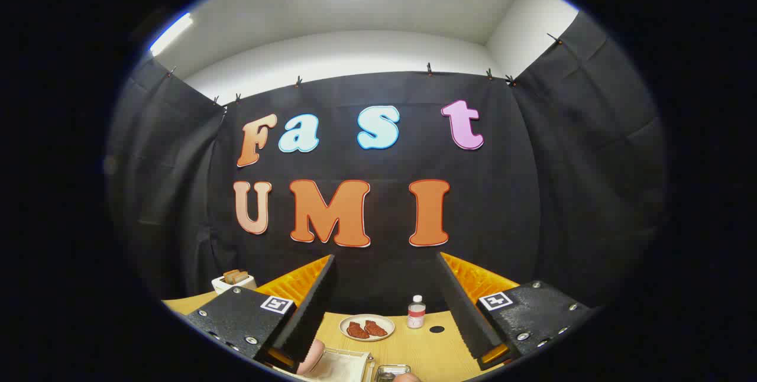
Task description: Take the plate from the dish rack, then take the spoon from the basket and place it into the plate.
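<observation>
Wooden table (pixel 432 352) below, tongs (pixel 387 299) raised high and level, spread wide, gripping nothing. Beyond the tips: small plate (pixel 366 327) bearing two reddish pieces, bottle (pixel 416 312) just beside it, toaster (pixel 232 280) off past the left finger. Nearest, under the fingers: pale tray edge (pixel 343 364) and something metallic, too cropped to identify. Dish rack, basket, spoon unlocated. Likely lifted for an overview before reaching down.

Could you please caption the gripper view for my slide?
Open gripper raised above the wooden table, small plate and bottle beyond its fingers.
</observation>
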